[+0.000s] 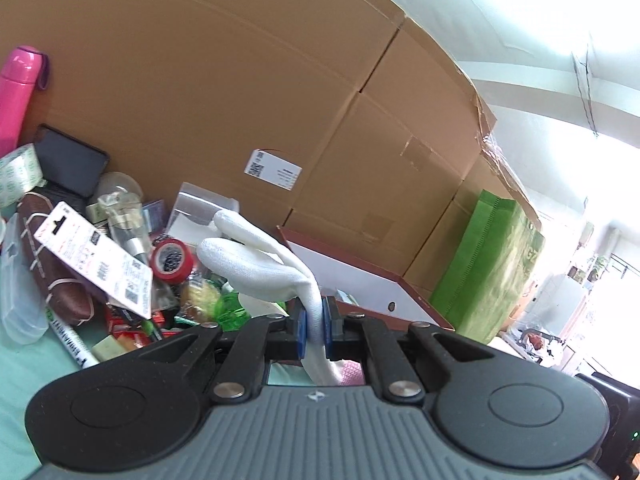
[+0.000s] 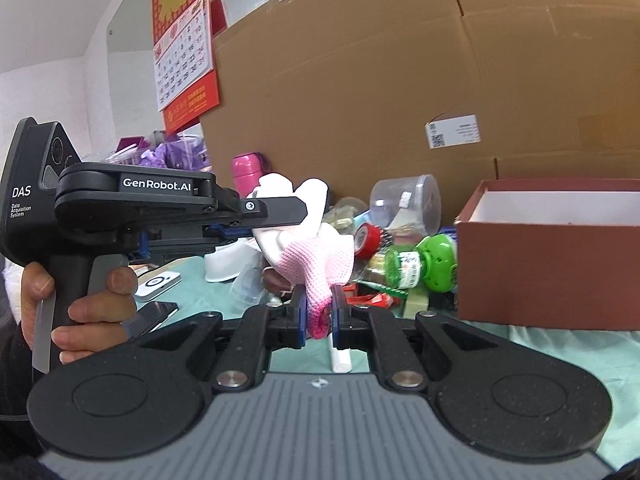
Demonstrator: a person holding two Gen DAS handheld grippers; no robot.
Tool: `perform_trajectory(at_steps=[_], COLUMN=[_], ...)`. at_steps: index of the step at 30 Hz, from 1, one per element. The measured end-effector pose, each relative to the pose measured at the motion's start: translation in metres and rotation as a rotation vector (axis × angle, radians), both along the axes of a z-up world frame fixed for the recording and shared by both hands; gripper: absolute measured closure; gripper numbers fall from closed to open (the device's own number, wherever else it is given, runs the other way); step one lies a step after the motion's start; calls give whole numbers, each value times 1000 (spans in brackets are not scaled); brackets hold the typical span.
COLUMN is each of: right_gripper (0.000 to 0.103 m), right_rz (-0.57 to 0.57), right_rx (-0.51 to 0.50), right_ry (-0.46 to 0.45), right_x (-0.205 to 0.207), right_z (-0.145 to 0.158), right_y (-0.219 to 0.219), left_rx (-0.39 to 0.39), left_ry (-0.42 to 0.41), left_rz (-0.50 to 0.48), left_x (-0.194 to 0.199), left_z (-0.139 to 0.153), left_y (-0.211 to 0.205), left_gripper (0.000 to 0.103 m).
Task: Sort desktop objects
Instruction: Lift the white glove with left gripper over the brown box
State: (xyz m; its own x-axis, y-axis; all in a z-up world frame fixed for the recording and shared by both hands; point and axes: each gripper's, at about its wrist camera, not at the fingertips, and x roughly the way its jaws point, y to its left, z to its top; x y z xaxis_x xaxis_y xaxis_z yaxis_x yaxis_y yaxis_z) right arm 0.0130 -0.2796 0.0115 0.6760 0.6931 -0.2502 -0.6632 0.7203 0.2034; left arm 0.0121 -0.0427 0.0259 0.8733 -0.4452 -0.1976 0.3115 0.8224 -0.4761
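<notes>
Pinching one soft, limp glove (image 2: 320, 256) left of the red box (image 2: 548, 264), both the left gripper (image 1: 314, 330) and right gripper (image 2: 320, 316) clamp its light knit; the cuff grips best.

Left tongs (image 1: 314, 330) are closed, blue pads pinching the white fingers of a glove (image 1: 264, 258), and are held level above the counter. Right tongs (image 2: 319, 316) are closed on the same glove's pink cuff, just below the left tongs, which reach in from the side. A bare hand (image 2: 68, 296) grips the left tongs' handle, fingers curled around it, forefinger on the trigger.
</notes>
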Motion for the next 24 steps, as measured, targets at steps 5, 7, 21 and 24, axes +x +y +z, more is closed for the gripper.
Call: perform_trajectory(at_steps=[5, 7, 21, 24], right_gripper=[94, 94, 93, 93], right_rz=[-83, -118, -374, -438], right_rx=[5, 0, 20, -15], right_ry=[-18, -29, -110, -134], right_x=[9, 13, 70, 94], right_z=[4, 6, 23, 23], right_y=[-13, -17, -76, -92], left_rx=[15, 9, 64, 105], left_ry=[-5, 2, -28, -26], left_rz=[-38, -55, -200, -216], left_x=[23, 34, 106, 122], left_z=[3, 4, 37, 38], left_y=[-13, -19, -106, -134], left_gripper=[97, 97, 97, 97])
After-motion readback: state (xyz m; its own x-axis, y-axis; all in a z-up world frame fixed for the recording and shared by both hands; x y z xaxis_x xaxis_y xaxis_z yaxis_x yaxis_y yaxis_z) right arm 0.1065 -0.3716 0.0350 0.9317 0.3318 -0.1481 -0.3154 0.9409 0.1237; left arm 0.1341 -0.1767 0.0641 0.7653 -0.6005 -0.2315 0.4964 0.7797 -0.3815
